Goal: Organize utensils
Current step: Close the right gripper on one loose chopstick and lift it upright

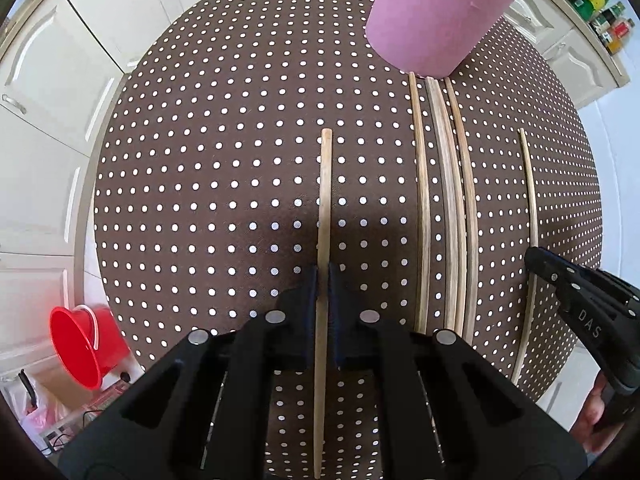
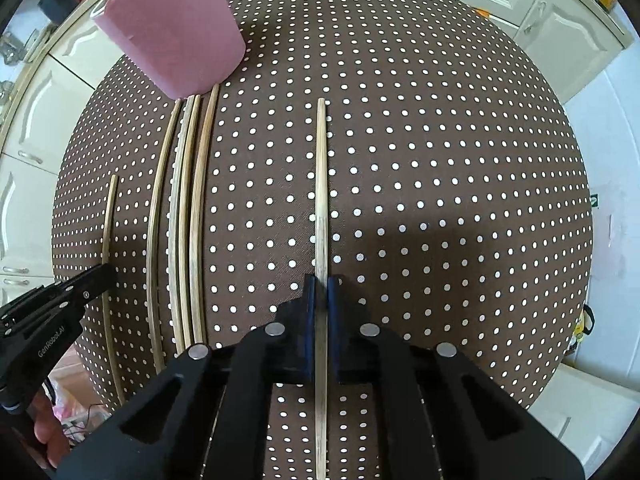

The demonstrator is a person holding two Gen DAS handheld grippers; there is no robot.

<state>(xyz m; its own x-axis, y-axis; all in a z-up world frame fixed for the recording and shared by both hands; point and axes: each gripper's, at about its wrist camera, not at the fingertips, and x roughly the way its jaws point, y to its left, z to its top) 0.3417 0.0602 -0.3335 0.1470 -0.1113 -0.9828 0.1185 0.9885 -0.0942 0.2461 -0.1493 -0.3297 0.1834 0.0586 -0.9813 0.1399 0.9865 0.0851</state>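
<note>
In the left wrist view, the left gripper (image 1: 323,276) is seen from above with its jaws clenched on a thin pale wooden chopstick (image 1: 325,200). The stick runs between the blue pads, up across the brown white-dotted cloth surface (image 1: 200,184) and down beneath the gripper body, where part of its length is hidden. To the right, a group of four similar bamboo chopsticks (image 1: 444,208) is laid side by side on the surface, their far ends just beside a pink cylindrical holder (image 1: 436,16). The holder's top is cut off by the frame edge. Further right, a single thin stick (image 1: 530,184) is met by the tip of the right gripper (image 1: 538,258); the contact is hard to make out. A red plastic bucket (image 1: 86,346) is seen beyond the surface at lower left.

In the right wrist view, the right gripper (image 2: 321,280) is shown with its jaws clamped on that single stick (image 2: 321,184), which lies flat on the dotted cloth (image 2: 440,160). The four-stick group (image 2: 188,216) is seen to the left, below the pink holder (image 2: 176,32), from which two stick ends protrude. At far left, the left gripper (image 2: 102,274) is partly cut off over the first chopstick (image 2: 109,216).
</note>
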